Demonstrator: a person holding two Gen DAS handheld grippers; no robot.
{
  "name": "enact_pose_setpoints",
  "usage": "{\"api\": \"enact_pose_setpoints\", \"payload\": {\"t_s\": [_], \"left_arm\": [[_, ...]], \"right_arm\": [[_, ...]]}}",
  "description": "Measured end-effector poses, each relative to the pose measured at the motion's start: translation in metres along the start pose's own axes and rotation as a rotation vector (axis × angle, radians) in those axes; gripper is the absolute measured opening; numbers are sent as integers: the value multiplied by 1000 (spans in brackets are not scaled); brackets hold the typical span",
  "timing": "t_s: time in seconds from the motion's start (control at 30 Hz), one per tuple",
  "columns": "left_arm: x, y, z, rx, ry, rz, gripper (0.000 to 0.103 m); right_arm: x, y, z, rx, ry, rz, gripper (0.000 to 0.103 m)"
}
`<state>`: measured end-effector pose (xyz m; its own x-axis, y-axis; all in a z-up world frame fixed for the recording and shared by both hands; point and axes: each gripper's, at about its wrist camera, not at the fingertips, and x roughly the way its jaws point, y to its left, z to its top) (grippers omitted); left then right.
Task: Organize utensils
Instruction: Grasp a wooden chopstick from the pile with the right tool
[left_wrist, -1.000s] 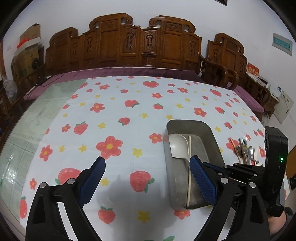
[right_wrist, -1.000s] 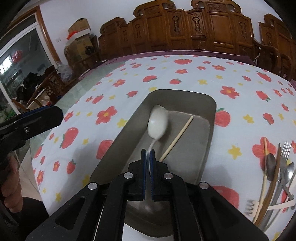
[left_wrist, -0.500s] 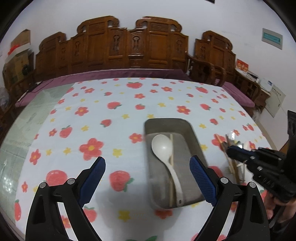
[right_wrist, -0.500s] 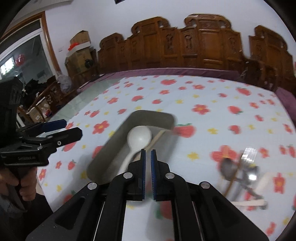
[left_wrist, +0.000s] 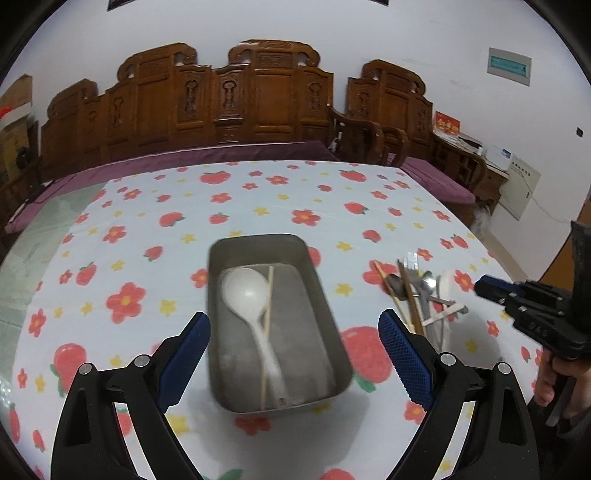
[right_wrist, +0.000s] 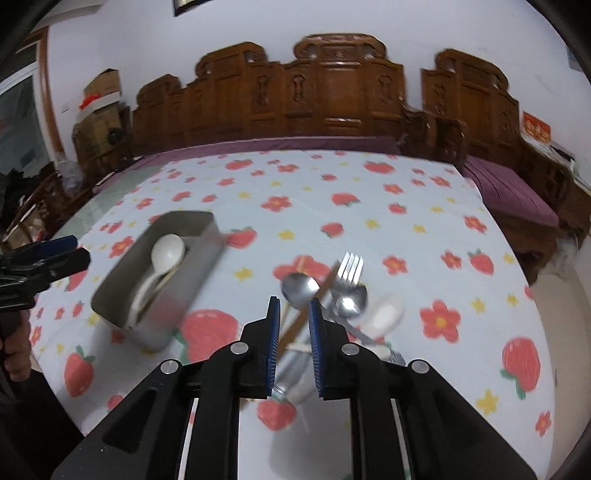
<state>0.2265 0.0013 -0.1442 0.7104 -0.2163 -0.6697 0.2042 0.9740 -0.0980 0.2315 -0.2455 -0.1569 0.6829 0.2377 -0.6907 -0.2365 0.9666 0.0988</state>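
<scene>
A grey metal tray (left_wrist: 258, 240) on the strawberry-print cloth holds a white spoon (left_wrist: 245, 291) and a single chopstick (left_wrist: 266, 332). My left gripper (left_wrist: 293, 332) is open and wide, hanging in front of the tray with nothing in it. To the tray's right lies a utensil pile (right_wrist: 332, 295): a metal spoon (right_wrist: 299, 290), a fork (right_wrist: 351, 267), brown chopsticks and a white spoon (right_wrist: 384, 314). My right gripper (right_wrist: 293, 314) hovers just above this pile. Its jaws are opening, with a narrow gap and nothing pressed between the pads.
Carved wooden chairs (left_wrist: 258, 103) and a purple-cushioned bench line the table's far side and right side. The cloth stops short of the table's left part, where bare glass (left_wrist: 22, 266) shows. A hand (left_wrist: 550, 380) holds the right gripper's handle.
The right gripper released the white spoon's handle into the tray, swung right to above the utensil pile, and its jaws parted slightly. The left gripper shifted so the tray now lies centred before it.
</scene>
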Motion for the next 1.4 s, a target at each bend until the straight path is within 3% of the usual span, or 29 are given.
{"api": "enact_pose_setpoints", "payload": {"t_s": [0.37, 0.47, 0.73, 0.8, 0.97, 1.13, 1.4], "left_arm": [[12, -38, -16, 74, 37, -49, 89], [12, -42, -18, 82, 41, -53, 89], [10, -43, -20, 93, 39, -48, 89], [9, -41, -21, 93, 36, -46, 89], [8, -38, -22, 92, 38, -46, 89], [7, -40, -23, 101, 32, -53, 89], [14, -55, -27, 120, 43, -63, 89]], "right_arm": [[16, 9, -39, 79, 84, 48, 18], [22, 22, -50, 70, 119, 61, 30], [43, 33, -58, 104, 171, 68, 31], [50, 31, -58, 121, 191, 61, 22], [58, 28, -63, 153, 225, 66, 21], [59, 24, -62, 167, 233, 66, 10], [33, 13, -58, 155, 173, 20, 6]]}}
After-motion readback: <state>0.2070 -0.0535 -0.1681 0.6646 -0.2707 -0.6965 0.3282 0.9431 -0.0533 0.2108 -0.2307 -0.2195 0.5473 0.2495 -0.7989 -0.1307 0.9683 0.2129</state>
